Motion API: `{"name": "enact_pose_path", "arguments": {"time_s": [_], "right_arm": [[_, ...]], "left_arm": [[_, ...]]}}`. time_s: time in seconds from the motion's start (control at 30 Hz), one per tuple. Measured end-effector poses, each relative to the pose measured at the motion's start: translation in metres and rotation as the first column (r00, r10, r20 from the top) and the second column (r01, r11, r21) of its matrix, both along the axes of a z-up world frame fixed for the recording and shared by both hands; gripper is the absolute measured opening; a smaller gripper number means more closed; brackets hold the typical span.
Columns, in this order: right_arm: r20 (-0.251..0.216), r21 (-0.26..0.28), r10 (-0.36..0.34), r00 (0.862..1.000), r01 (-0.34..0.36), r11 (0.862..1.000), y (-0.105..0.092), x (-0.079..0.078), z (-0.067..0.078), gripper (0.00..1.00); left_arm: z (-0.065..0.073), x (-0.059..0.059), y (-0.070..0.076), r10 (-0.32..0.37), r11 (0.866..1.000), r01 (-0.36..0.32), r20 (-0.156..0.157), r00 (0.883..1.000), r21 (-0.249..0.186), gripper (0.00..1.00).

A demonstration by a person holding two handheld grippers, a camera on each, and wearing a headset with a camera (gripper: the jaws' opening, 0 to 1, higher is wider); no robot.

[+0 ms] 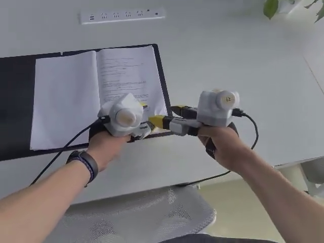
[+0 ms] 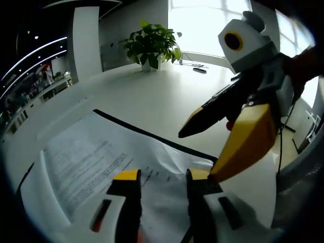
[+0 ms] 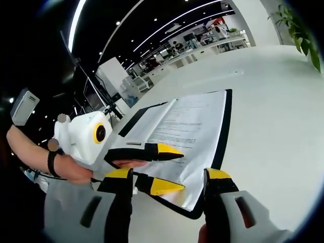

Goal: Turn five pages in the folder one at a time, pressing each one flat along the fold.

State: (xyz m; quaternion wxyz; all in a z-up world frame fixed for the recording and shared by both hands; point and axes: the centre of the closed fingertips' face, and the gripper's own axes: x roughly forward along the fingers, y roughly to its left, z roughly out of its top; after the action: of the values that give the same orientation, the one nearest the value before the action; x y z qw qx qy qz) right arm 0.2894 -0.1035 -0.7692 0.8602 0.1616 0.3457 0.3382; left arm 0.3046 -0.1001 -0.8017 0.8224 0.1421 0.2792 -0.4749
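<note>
A: Your folder (image 1: 15, 101) lies open on the desk (image 1: 243, 61) ahead of you. The right page (image 1: 129, 71) has its outer edge just inside the folder's rim.
B: Your left gripper (image 2: 162, 177) holds its fingers apart over that page's near corner.
A: Your right gripper (image 3: 169, 177) faces that corner from the right, fingers apart too, with bare desk behind it.

The left tool (image 2: 162, 176) is built with pale grey jaw bases, black upper parts and yellow ends; an orange-red slot (image 2: 101, 215) is set into one base. The right tool (image 3: 169, 174) is made alike, with grey slots (image 3: 88, 212). A black cable (image 1: 61, 148) is run from the left tool, and another cable (image 1: 251, 132) from the right. A dark band (image 1: 87, 163) is worn on the left wrist.
</note>
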Motion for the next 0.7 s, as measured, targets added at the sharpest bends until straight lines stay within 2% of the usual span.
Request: {"name": "enact_pose_path", "arguments": {"time_s": [0.17, 0.43, 0.7], "right_arm": [[-0.017, 0.013, -0.014, 1.000, 0.014, 1.000, -0.002, 0.005, -0.007, 0.54], [-0.025, 0.032, -0.021, 0.999, 0.022, 0.999, 0.000, 0.018, -0.011, 0.53], [-0.035, 0.040, -0.007, 0.999, 0.009, 0.999, 0.003, 0.025, -0.014, 0.53]], "left_arm": [[0.001, 0.001, 0.001, 0.003, 1.000, -0.003, 0.001, 1.000, -0.002, 0.31], [0.000, 0.003, 0.001, 0.005, 1.000, -0.005, 0.005, 1.000, -0.005, 0.31], [0.001, 0.006, 0.002, 0.010, 1.000, -0.010, 0.004, 1.000, -0.005, 0.29]]}}
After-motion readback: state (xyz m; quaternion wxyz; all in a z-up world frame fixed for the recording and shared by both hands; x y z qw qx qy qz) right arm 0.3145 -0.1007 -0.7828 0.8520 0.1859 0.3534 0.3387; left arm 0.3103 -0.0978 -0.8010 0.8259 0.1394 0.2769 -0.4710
